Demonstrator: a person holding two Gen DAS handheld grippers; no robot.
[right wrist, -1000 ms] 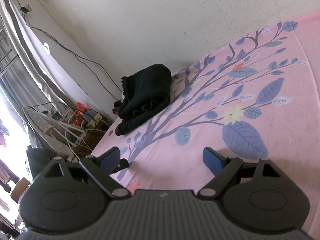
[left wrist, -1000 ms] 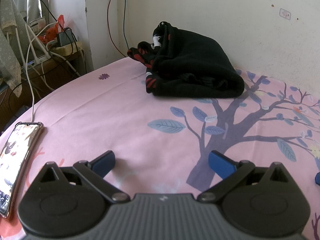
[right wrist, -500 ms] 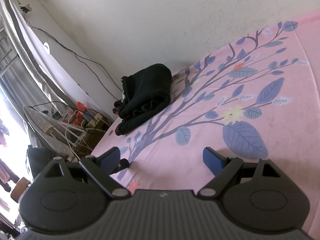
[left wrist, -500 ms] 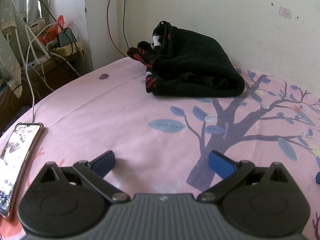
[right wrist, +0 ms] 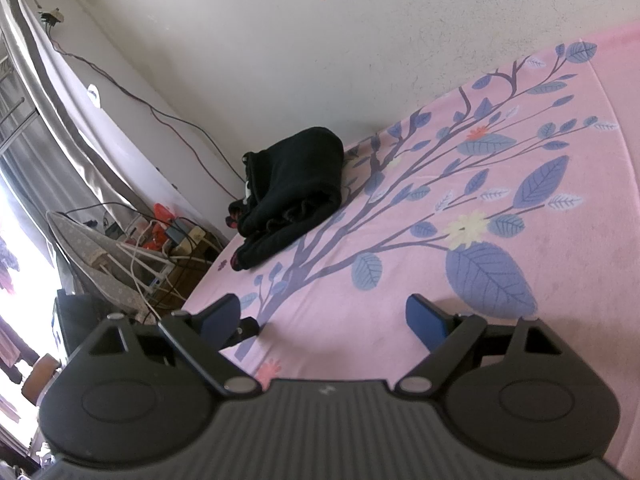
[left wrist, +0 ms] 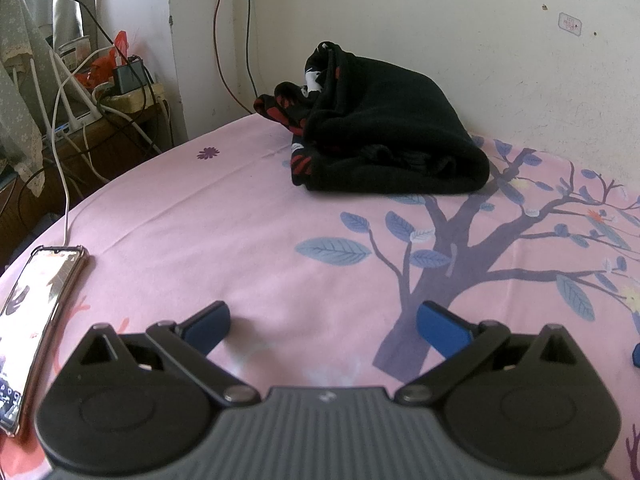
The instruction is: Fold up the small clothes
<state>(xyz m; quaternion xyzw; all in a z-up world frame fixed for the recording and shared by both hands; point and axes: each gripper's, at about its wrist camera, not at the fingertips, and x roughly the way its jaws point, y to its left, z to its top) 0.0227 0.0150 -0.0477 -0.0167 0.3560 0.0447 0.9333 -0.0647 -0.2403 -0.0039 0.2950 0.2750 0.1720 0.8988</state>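
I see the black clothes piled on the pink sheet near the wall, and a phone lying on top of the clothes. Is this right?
Not quite. The phone lies on the pink sheet at its near left edge, far from the black clothes, not on top of them. The left wrist view shows it. The clothes are indeed piled near the wall.

Black clothes (left wrist: 384,136) soft matt cloth; bedsheet (left wrist: 224,240) smooth cotton.

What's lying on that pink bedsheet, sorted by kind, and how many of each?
Bundles of black clothes: 1
Phones: 1
Grippers hovering over the sheet, fingers apart and empty: 2
Total: 4
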